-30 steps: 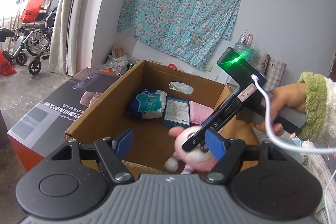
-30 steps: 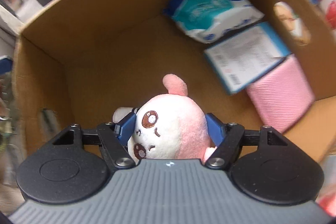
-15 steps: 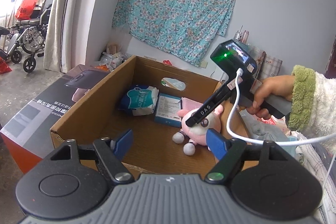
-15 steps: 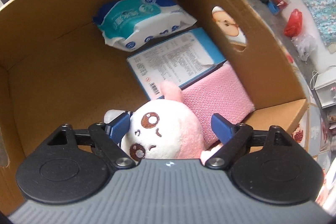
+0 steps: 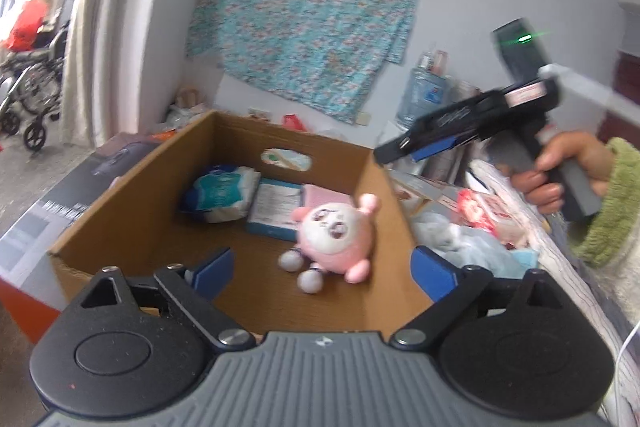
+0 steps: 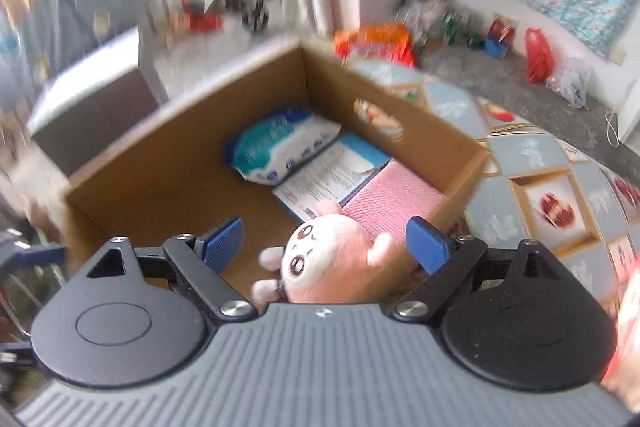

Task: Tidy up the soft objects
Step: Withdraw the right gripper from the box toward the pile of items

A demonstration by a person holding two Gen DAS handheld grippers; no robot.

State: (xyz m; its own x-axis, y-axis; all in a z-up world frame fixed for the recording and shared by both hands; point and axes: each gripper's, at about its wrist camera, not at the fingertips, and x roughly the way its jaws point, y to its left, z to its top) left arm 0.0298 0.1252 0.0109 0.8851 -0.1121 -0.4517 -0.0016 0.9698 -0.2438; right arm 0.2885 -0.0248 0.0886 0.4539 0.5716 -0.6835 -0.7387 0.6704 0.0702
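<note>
Both hand-held grippers stand open and empty: the right gripper (image 6: 324, 239) above the cardboard box (image 5: 132, 195), the left gripper (image 5: 322, 269) at its near edge, likely a finished drop. Along the box's far wall lie a tissue pack (image 5: 220, 193), a blue packet (image 5: 276, 209) and a pink cloth (image 6: 394, 193). The pink plush toy (image 5: 338, 231) lies by the right wall, filling free floor.

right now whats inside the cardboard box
Inside the cardboard box: a pink plush toy, a tissue pack, a blue flat box and a pink cloth. The near wall hides the front floor.
</note>
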